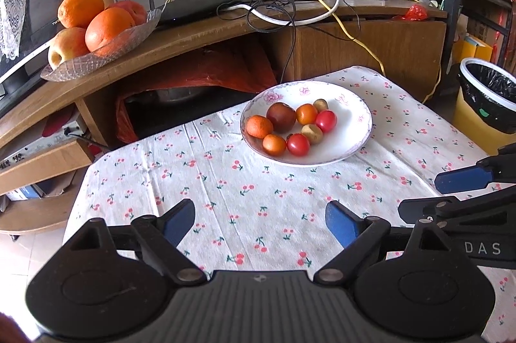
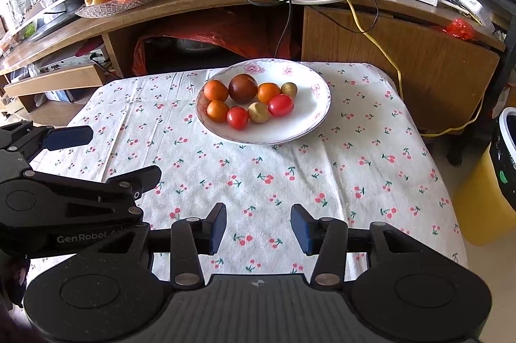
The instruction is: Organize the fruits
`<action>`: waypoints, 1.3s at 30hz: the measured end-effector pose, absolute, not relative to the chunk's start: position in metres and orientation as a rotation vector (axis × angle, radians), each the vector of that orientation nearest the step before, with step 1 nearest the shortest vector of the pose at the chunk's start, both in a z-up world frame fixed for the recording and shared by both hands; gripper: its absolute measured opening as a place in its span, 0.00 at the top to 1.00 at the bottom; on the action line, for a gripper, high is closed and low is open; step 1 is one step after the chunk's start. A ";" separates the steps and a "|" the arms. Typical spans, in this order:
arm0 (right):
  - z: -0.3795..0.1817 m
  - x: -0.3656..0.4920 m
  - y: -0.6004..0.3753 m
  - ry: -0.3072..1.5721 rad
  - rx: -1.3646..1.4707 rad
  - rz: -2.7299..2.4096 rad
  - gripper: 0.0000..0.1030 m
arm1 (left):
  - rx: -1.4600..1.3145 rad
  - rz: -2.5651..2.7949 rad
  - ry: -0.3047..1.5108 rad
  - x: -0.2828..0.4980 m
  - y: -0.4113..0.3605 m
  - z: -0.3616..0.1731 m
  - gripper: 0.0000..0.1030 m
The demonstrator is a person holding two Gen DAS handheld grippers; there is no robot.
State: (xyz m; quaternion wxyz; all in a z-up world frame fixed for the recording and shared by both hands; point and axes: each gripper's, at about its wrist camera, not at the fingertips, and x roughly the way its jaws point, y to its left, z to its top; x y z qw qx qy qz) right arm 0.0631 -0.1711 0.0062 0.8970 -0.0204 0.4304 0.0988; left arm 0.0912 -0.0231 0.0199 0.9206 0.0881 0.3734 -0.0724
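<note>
Hovering low over the cherry-print table [image 1: 258,197], both grippers face a white flowered plate [image 1: 351,117] that sits ahead of them at the table's far side. The left gripper [image 1: 259,225] has its fingers spread wide with nothing between them; the right gripper [image 2: 258,226] is parted too, somewhat narrower, and also empty. From the left, the plate lies ahead and a touch to the right; from the right, it lies nearly dead ahead, just a shade left. Neither is clearly closer, and both stand well apart from the plate.

Now the count on that plate, eight pieces, all bunched on its left half: one large dark reddish-brown fruit [image 2: 243,88], three small orange ones [image 2: 215,90], two red cherry tomatoes [image 2: 281,105], and two small tan-brown fruits [image 2: 259,112]. They touch or nearly touch, so any pick means threading fingers between neighbours. Most are round with no long axis to speak of; the tomatoes look slightly oval.

Behind, on the wooden cabinet, a glass dish [image 1: 96,59] holds four big fruits: two oranges and what look like two apples.

Every small fruit lies together on the plate and none on the cloth. That would fit fruit already gathered as well as a mixed pile waiting to be sorted; I can't tell which.
</note>
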 end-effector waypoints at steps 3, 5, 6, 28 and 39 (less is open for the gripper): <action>0.006 0.056 -0.170 0.893 -0.037 0.205 0.60 | 0.171 -0.141 0.769 0.082 -0.022 0.019 0.07; 0.005 0.050 -0.171 0.896 -0.025 0.203 0.60 | 0.168 -0.142 0.774 0.077 -0.022 0.019 0.07; 0.004 0.048 -0.172 0.900 -0.015 0.203 0.60 | 0.165 -0.143 0.776 0.075 -0.022 0.018 0.07; 0.003 -0.008 -0.162 0.906 0.045 0.201 0.60 | 0.142 -0.132 0.757 0.020 -0.012 0.018 0.06; 0.003 -0.014 -0.160 0.905 0.045 0.203 0.59 | 0.148 -0.124 0.741 0.012 -0.012 0.018 0.06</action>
